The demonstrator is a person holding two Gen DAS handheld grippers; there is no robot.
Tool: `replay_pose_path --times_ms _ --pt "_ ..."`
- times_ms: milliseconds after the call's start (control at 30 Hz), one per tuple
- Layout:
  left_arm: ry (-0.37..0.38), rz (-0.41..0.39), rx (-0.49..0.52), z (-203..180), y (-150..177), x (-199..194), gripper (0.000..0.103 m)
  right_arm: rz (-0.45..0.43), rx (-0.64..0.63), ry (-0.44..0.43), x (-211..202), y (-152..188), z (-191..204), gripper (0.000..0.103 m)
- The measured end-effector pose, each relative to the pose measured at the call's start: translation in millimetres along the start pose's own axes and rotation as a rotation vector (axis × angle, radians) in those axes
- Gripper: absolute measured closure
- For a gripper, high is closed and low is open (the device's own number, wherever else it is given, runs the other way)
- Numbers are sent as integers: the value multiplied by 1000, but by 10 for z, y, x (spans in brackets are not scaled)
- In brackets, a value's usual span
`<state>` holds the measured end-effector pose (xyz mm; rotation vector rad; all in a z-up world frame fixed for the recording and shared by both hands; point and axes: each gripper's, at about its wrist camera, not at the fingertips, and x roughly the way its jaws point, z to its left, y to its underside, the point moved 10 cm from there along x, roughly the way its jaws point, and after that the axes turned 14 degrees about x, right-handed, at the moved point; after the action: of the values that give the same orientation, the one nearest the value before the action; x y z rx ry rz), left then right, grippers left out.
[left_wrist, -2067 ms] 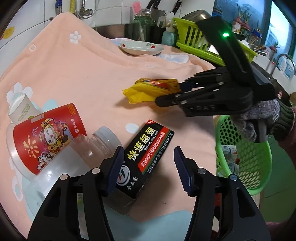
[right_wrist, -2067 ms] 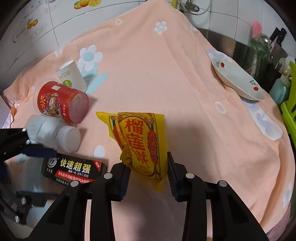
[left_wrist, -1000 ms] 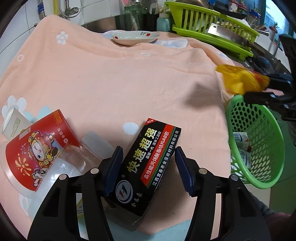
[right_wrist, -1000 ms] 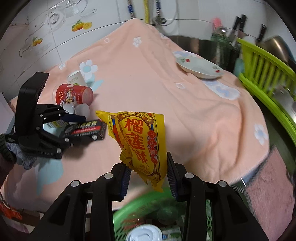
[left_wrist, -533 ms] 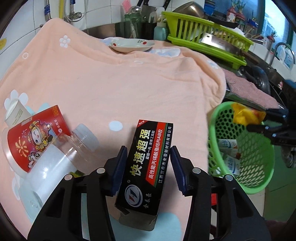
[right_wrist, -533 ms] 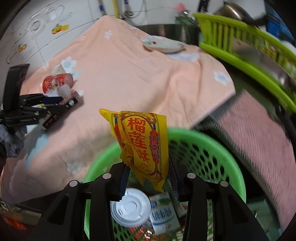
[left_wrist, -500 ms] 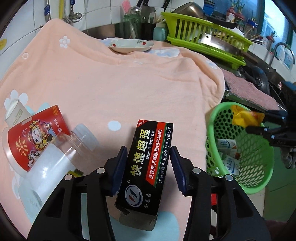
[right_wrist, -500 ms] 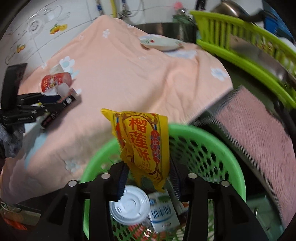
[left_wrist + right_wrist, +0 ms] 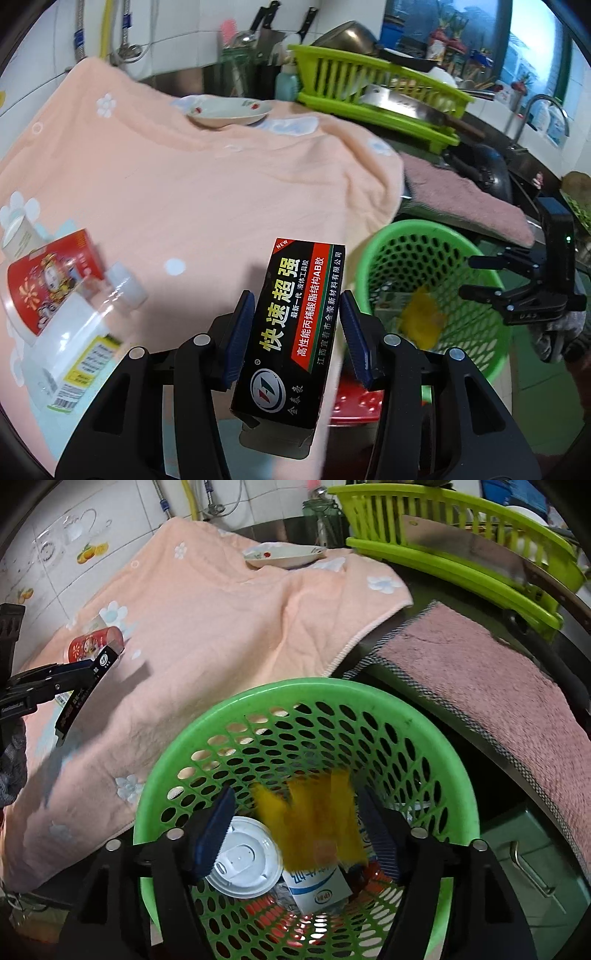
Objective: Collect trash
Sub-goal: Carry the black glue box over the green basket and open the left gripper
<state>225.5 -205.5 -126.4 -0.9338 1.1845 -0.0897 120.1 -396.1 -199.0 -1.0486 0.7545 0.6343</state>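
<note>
My left gripper [image 9: 295, 336] is shut on a black glue box [image 9: 293, 325], lifted off the peach towel [image 9: 184, 177]; the right wrist view shows this box [image 9: 85, 694] too. My right gripper [image 9: 295, 830] hangs over the green basket [image 9: 236, 701], its jaws opening. A blurred yellow snack bag [image 9: 314, 819] drops free between them, touching neither pad. In the left wrist view the same bag [image 9: 421, 314] falls inside the basket [image 9: 373, 251], with the right gripper [image 9: 472, 277] at its far rim. A red cup [image 9: 48, 277] and a clear bottle [image 9: 77, 328] lie on the towel.
The basket holds a white lid [image 9: 243, 860] and a milk carton [image 9: 317, 886]. A white dish [image 9: 229, 110] sits at the towel's far edge. A green dish rack [image 9: 373, 92] with a cleaver, and a pink mat [image 9: 480, 694], lie beyond the basket.
My right gripper moved down over the basket and opened, letting the yellow bag fall. My left gripper lifted the glue box and carried it toward the basket.
</note>
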Motion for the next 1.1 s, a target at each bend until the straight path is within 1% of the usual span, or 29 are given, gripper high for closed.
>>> replay_pose_path --times_ms 367,633,767,1000,1067,1100 --pt "86 -23 43 -658 -237 151 56 -46 37 -6 -302 121 -149 24" --pt "124 -11 65 -1031 -397 332 56 -72 33 2 -448 190 -183 23" --pt "134 -7 68 -1130 -453 393 56 -80 37 5 -502 213 -218 23" --pt "143 -1 54 -1187 -490 463 54 -90 48 6 -548 231 -239 22" --pt "142 0 49 -1193 -486 476 46 -91 47 7 -555 240 -233 22" --pt "140 -2 47 -1192 -483 477 44 -92 45 9 -555 242 -233 21"
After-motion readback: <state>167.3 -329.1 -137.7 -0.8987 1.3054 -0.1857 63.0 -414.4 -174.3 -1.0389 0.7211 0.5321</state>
